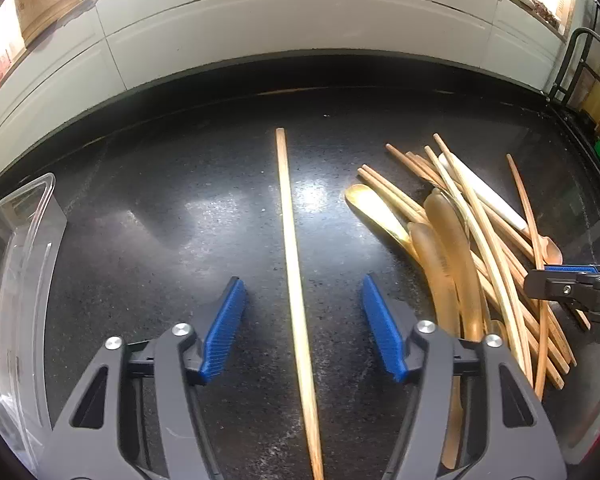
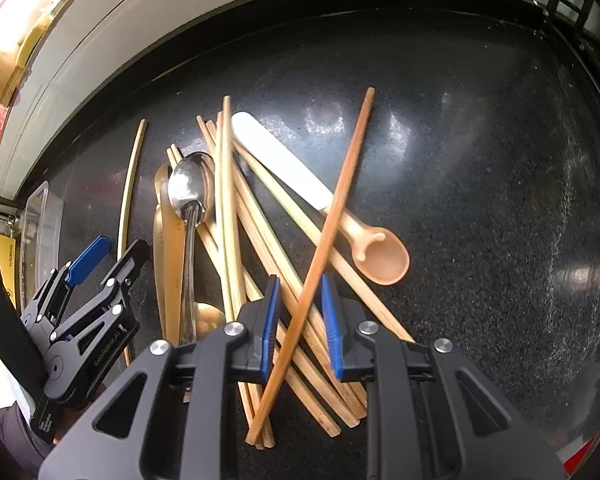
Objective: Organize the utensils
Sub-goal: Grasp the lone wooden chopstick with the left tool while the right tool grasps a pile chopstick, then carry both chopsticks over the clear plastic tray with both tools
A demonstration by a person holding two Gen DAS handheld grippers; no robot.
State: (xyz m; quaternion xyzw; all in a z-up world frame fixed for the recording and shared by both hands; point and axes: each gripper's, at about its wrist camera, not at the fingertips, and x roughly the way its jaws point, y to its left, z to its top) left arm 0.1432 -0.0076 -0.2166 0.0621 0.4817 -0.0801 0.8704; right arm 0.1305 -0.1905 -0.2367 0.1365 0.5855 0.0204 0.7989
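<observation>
A single pale wooden chopstick [image 1: 294, 280] lies on the black counter between the open fingers of my left gripper [image 1: 303, 326]; no pad touches it. To its right lies a pile of utensils [image 1: 472, 256]: chopsticks, translucent amber spoons and a white-handled spoon. In the right wrist view my right gripper [image 2: 300, 328] is open over that pile, its pads either side of a reddish-brown chopstick [image 2: 332, 232] that lies across the others, not touching it. A metal spoon [image 2: 190, 196] and a white-handled tan spoon [image 2: 376, 258] lie in the pile.
A clear plastic container [image 1: 16, 264] stands at the left edge of the counter, also in the right wrist view [image 2: 40, 224]. White tiled wall [image 1: 300, 28] runs behind the counter. A black wire rack [image 1: 580, 80] with bottles stands at the far right.
</observation>
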